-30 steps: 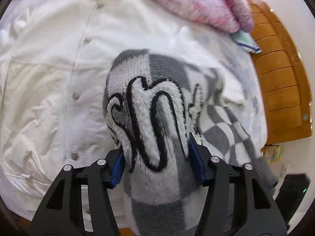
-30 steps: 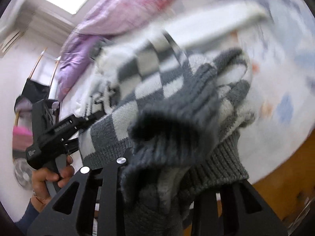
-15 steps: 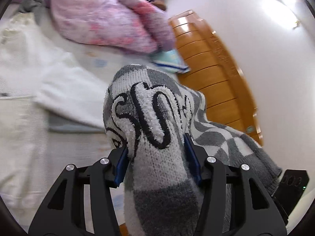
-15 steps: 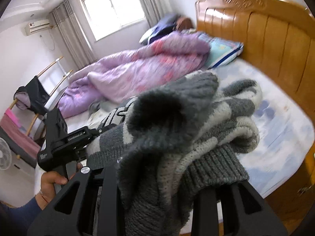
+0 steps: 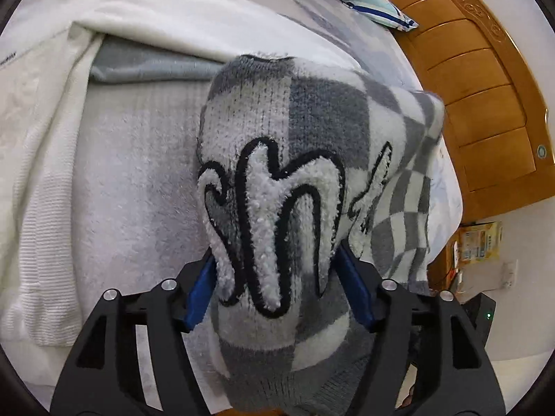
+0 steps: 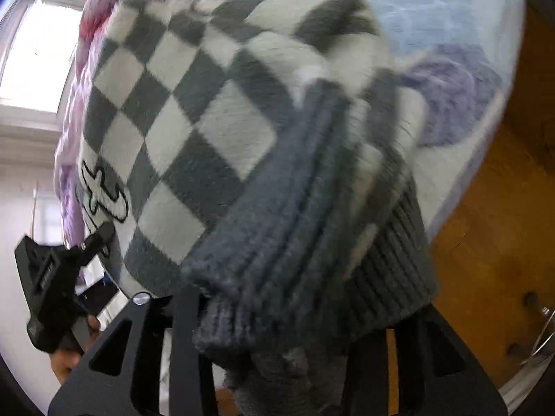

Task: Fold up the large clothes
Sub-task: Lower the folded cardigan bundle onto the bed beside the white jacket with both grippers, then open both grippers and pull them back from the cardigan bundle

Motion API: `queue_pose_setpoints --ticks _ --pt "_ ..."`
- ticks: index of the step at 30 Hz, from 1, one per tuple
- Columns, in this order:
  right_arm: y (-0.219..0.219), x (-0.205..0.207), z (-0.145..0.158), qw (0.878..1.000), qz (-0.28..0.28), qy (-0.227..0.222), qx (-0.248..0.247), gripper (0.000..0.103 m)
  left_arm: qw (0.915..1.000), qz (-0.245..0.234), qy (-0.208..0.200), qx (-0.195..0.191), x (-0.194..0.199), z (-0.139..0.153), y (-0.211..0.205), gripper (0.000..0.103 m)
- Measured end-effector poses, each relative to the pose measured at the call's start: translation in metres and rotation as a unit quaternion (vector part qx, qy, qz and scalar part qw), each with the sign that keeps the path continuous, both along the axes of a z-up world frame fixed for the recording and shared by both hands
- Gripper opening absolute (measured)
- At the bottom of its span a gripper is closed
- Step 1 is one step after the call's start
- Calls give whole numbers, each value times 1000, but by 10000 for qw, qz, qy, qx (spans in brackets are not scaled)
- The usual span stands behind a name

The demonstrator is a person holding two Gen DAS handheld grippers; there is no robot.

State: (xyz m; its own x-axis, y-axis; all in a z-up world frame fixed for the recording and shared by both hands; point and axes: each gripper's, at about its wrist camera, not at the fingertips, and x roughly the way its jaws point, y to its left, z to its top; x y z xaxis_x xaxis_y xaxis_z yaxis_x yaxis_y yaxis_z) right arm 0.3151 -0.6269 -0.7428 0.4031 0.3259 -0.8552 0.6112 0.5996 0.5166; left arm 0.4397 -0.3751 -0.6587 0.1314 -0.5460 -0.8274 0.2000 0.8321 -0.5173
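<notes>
The checkered sweater [image 5: 305, 159], a grey-and-white knit with fuzzy white lettering outlined in black, hangs bunched between the two tools above the bed [image 5: 409, 55]. In the left wrist view the left hand-held gripper [image 5: 277, 277] is clamped on a thick fold of the knit, its blue pads [image 5: 199, 286] pressed into the fabric on either side, so the jaws stand fairly wide apart only because of the bulk they pinch. The lettered panel bulges upward out of that grip, and the checkered body trails off to the right, draping over the bed's edge. In the right wrist view the right hand-held gripper [image 6: 277, 315] has a wad of the same sweater's dark ribbed hem and cuff stuffed between its black fingers [image 6: 187, 339]; the cloth covers the fingertips, so the exact gap cannot be told, but the knit is plainly gripped. This view is blurred. At its left edge the other tool shows, held by the person's hand [image 6: 67, 364] and touching the lettered part of the sweater. Beneath the sweater lies a white garment [image 5: 48, 159] spread on the bed, and beyond it a pink-purple quilt [image 6: 74, 111], a pale blue-trimmed pillow [image 5: 376, 5] and the wooden headboard [image 5: 485, 104].
</notes>
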Motion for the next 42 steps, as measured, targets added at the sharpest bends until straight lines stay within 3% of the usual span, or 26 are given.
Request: queue_pose_setpoints --ticks 2,7,12,14,19,20,23,29,35,38,39,42 --pt "3 5 3 9994 186 139 -261 44 9998 -2 -60 177 4 4 -2 75" --pt "12 25 16 9929 766 551 -725 46 9980 -60 -387 493 12 31 -3 83" --pt "24 33 43 9828 882 1061 -1226 56 9923 -46 -711 1017 2 74 24 89" --pt "28 33 55 9763 1024 1209 -1471 56 9919 -46 -741 1031 -9 88 39 89" --pt "70 48 115 9379 1767 1319 -2678 57 9837 -13 -1087 1431 -38 137 68 91" --pt "82 52 131 9342 1865 1172 -2805 57 9821 23 -1147 1497 -45 149 77 91" --pt "106 37 171 9401 2042 621 -2657 57 9818 104 -1170 1492 -59 170 94 92" --pt "218 35 265 9212 2637 -399 -2833 63 9768 368 -1570 1410 -93 238 150 94" --pt "306 -9 355 9031 2578 -964 -3296 72 9673 455 -2110 1330 -139 319 218 97" --pt "330 -31 389 9021 2523 -1195 -3290 77 9619 638 -2339 1265 -166 363 252 98" --pt "343 -44 407 8991 2507 -1293 -3347 86 9599 674 -2407 1268 -175 377 261 98" --pt "362 -68 438 8935 2471 -1579 -3401 86 9522 734 -2659 1314 -202 415 283 98"
